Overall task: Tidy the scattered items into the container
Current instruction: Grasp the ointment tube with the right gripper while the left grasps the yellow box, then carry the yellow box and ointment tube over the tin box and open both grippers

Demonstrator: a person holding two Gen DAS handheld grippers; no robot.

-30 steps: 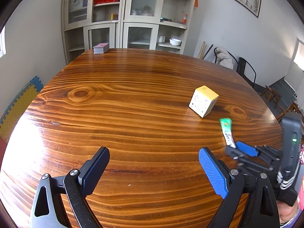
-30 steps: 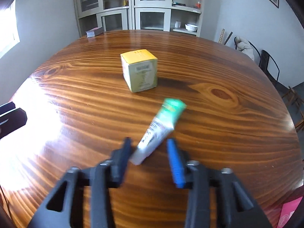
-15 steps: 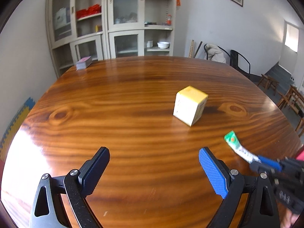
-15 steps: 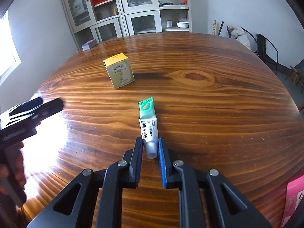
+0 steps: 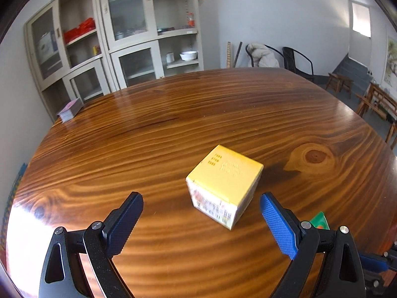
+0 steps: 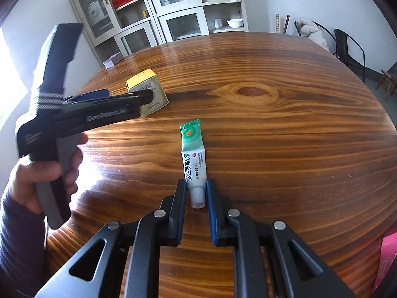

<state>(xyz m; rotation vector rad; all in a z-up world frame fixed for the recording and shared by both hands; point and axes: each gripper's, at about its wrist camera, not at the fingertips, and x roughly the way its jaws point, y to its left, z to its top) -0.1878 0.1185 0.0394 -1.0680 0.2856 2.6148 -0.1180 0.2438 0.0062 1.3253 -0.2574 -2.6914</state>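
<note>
**Left fingers lined up on the box while the right keeps its pinch on the tube**

The yellow-topped box point(image 5: 224, 186) sits on the tabletop point(image 5: 173, 124) just ahead of the left gripper point(image 5: 201, 226), in the gap between its two fingers and a little toward the blue one point(image 5: 278, 226). Those fingers are spread wide, neither pad touching the carton. The box stands corner-on to the gripper, one edge pointing back at it, so I'd judge the wrist needs a small roll, or the fingers will land on corners rather than flat faces. The left hand point(image 6: 47, 171) is plainly the nearer one to it.

The right gripper point(image 6: 196, 198) is pinching the ointment tube point(image 6: 193, 159) at its white cap end. The tube's long axis runs straight away from the fingers, green crimped tail farthest out, lying low over the wood; whether the tail rests on the tabletop I cannot tell. From the left camera only that green tail shows, past the blue finger. No container is clearly in view; a pink edge point(image 6: 387, 260) shows at the right camera's lower right corner, but I cannot say what it is.

A second back, the right fingers stood apart around the tube, which lay at a slant; now they are pressed on it and it points straight. The box was then well off to the left gripper's right and farther away; now it is close and nearly centred.
</note>
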